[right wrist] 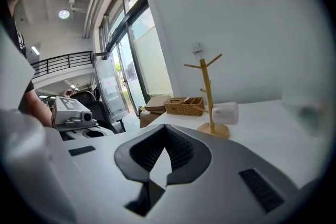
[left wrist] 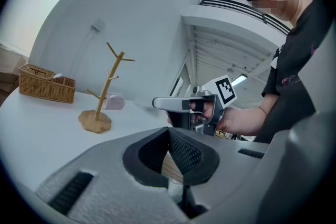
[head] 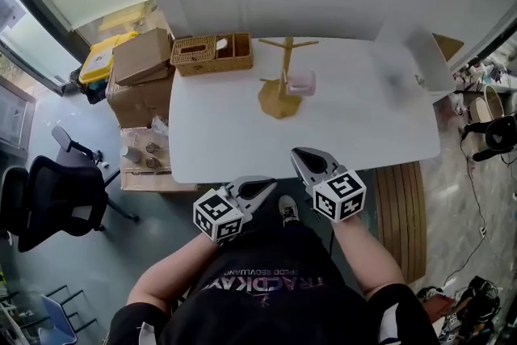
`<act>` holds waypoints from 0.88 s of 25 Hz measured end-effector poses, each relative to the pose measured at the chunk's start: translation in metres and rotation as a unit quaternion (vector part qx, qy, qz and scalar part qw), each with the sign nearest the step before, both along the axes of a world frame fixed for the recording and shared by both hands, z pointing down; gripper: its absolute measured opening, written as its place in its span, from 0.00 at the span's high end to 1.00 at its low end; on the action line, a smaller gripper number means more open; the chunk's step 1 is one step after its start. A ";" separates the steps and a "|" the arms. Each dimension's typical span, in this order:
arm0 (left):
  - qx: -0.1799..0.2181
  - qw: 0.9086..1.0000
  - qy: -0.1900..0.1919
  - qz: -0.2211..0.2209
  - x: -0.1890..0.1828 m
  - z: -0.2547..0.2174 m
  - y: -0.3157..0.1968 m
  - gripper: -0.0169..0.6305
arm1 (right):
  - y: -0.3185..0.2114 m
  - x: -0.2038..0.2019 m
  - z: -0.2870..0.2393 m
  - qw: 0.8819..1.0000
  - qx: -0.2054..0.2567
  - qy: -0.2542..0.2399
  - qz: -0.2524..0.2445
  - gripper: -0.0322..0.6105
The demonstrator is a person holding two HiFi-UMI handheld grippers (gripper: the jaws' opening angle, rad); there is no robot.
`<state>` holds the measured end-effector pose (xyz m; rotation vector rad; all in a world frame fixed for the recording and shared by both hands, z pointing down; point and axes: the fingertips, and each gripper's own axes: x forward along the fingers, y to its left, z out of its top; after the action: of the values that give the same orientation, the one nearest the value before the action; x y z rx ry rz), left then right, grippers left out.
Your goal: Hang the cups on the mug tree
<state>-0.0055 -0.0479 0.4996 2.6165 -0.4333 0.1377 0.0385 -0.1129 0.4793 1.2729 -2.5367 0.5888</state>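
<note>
A wooden mug tree [head: 283, 85] stands at the back middle of the white table [head: 234, 133]. One pale pink cup [head: 301, 82] hangs on a low branch on its right side. Both gripper views show the tree [left wrist: 105, 92] [right wrist: 206, 92] and that cup [left wrist: 114, 102] [right wrist: 226, 112] far ahead. My left gripper [head: 262, 188] [left wrist: 169, 136] is held just off the table's front edge, jaws shut and empty. My right gripper [head: 311, 160] [right wrist: 166, 131] hovers over the front edge beside it, also shut on nothing.
A wicker basket [head: 212, 52] sits at the table's back left. A blurry white object [head: 428, 61] lies at the back right corner. Cardboard boxes [head: 141, 56] and an office chair [head: 48, 190] stand on the floor to the left. A wooden bench [head: 401, 214] is at the right.
</note>
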 end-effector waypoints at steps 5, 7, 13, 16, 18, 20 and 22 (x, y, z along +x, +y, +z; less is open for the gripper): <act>0.000 1.000 0.003 0.029 0.002 -0.001 0.012 0.98 | 0.035 -0.005 0.003 0.999 -0.019 -0.031 0.024 0.93; 0.002 0.999 0.003 0.039 0.001 -0.003 0.017 0.98 | 0.048 -0.007 0.002 0.998 -0.024 -0.041 0.033 0.93; 0.000 0.999 0.000 0.055 -0.007 -0.001 0.028 0.98 | 0.083 -0.022 0.007 0.996 -0.038 -0.069 0.048 0.93; 0.001 0.998 -0.001 0.058 -0.010 -0.002 0.033 0.98 | 0.097 -0.028 0.011 0.994 -0.046 -0.080 0.055 0.93; 0.001 0.998 -0.002 0.060 -0.014 -0.002 0.037 0.98 | 0.105 -0.034 0.013 0.994 -0.049 -0.084 0.055 0.93; 0.002 0.998 -0.003 0.060 -0.018 -0.003 0.040 0.98 | 0.111 -0.041 0.014 0.994 -0.048 -0.085 0.052 0.93; 0.003 0.998 -0.002 0.059 -0.023 -0.004 0.044 0.98 | 0.115 -0.048 0.014 0.994 -0.047 -0.085 0.046 0.93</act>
<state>-0.0286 -0.0038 0.4961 2.6485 -0.2799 0.1809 -0.0097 0.0020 0.4929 1.3664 -2.5591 0.8593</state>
